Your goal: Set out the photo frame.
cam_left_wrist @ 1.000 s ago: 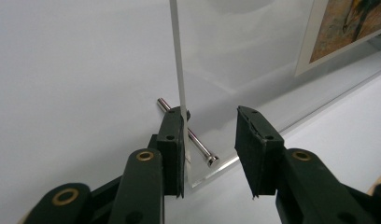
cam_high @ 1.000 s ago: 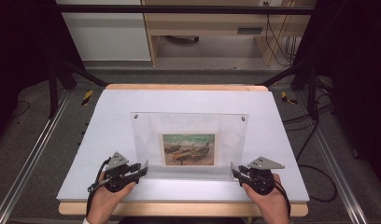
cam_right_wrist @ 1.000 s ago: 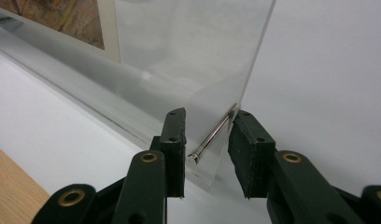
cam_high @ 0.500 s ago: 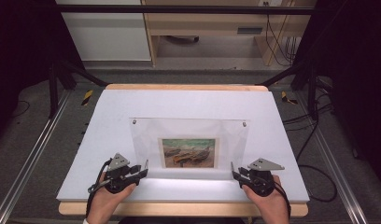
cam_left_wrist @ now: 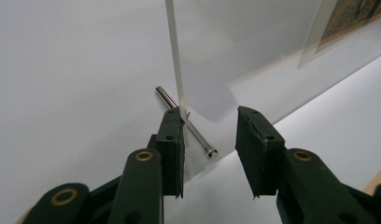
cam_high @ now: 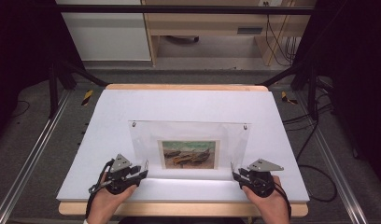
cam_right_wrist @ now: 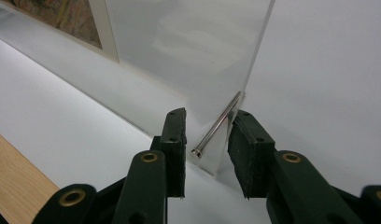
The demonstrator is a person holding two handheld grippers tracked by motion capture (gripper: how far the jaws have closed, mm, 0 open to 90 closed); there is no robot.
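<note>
Two grippers at the lower corners of a clear picture frame

Two hand-held grippers sit at the near edge of a white table [cam_high: 188,105], one at each bottom corner of a clear acrylic frame [cam_high: 188,140]. The frame stands near the middle of the table, slightly toward the person, tilted up from its near edge. It is a wide, transparent rectangular panel with a small metal fitting near each upper corner. Inside it, low and central, is a small landscape print [cam_high: 189,154] in muted greens, browns and oranges with a pale border; what the print depicts is too small to make out.

The left gripper [cam_high: 143,169], held in the person's left hand [cam_high: 109,200], is at the frame's lower left corner. In the left gripper view its jaws stand apart, and the thin edge of the panel [cam_left_wrist: 174,56] rises just against the inner face of the left jaw. A slim silver metal pin [cam_left_wrist: 186,123] passes through the panel's corner between the jaws.

The right gripper [cam_high: 234,173], held in the right hand [cam_high: 268,203], is at the lower right corner. In the right gripper view its jaws are also apart, with the panel's corner [cam_right_wrist: 216,158] and a second silver pin [cam_right_wrist: 216,126] lying between them. Whether either jaw presses on the acrylic here cannot be told.
</note>
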